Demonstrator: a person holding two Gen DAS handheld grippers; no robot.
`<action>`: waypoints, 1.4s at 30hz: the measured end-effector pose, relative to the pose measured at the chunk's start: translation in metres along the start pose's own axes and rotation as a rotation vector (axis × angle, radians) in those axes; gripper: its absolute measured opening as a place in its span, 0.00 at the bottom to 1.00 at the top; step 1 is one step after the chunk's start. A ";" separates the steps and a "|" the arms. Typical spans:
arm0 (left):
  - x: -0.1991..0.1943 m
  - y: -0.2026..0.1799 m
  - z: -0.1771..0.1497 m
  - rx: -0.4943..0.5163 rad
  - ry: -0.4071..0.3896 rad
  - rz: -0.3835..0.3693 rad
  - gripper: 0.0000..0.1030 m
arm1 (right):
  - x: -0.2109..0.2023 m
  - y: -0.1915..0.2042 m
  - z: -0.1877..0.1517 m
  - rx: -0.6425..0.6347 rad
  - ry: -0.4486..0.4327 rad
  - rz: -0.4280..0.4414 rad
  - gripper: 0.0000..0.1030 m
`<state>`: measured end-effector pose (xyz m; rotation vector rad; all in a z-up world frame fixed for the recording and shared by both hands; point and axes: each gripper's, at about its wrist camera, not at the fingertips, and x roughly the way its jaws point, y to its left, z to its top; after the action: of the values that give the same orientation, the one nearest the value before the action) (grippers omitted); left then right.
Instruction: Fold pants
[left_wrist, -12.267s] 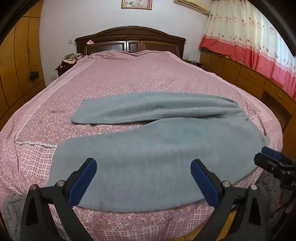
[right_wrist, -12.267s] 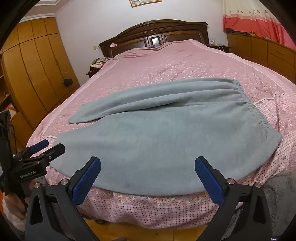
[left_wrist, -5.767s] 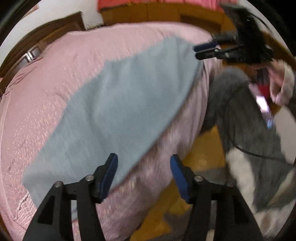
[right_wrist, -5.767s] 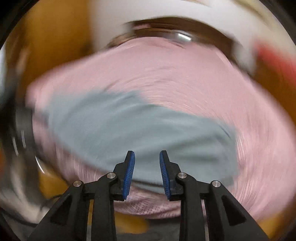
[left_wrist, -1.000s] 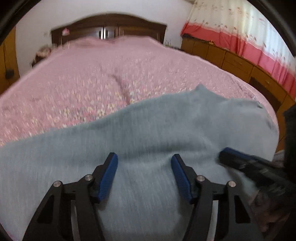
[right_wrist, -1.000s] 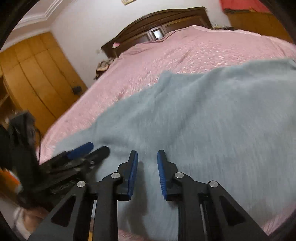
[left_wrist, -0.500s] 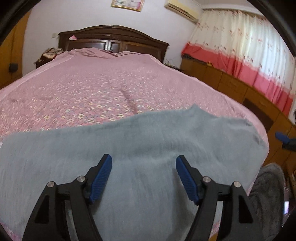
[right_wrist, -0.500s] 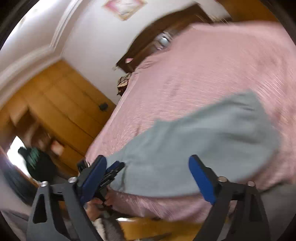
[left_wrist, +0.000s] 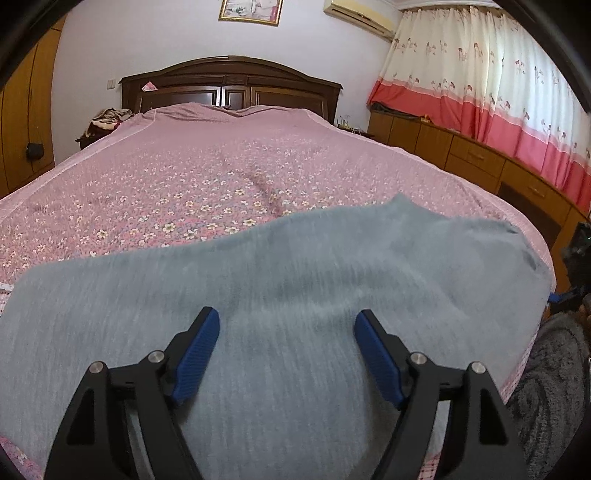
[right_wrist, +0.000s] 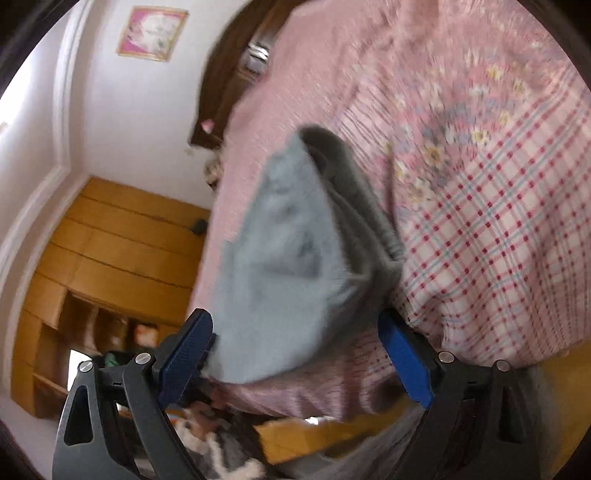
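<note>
While both claws gape, grey pants (left_wrist: 295, 295) cover the flowered bedspread (left_wrist: 184, 177).

Pants (left_wrist: 295, 295) lie on the bed (left_wrist: 221, 177) (near edge, before headboard (left_wrist: 229, 79)).

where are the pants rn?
In the left wrist view, the grey pants lie across the bed's near foot edge, under the open left gripper.
</note>
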<state>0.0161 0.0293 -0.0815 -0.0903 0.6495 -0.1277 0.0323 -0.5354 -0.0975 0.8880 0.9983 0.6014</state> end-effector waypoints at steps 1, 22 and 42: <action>0.000 0.001 0.000 -0.007 0.002 -0.001 0.77 | 0.004 -0.004 0.003 0.014 0.018 0.007 0.90; -0.004 0.003 -0.005 -0.032 0.001 -0.018 0.78 | -0.012 -0.023 0.025 0.022 -0.091 0.095 0.29; -0.010 0.013 0.000 -0.087 0.017 -0.072 0.78 | 0.008 0.107 0.024 -0.314 -0.095 -0.375 0.16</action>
<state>0.0096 0.0437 -0.0774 -0.1963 0.6686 -0.1695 0.0530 -0.4813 -0.0037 0.4324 0.9231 0.3783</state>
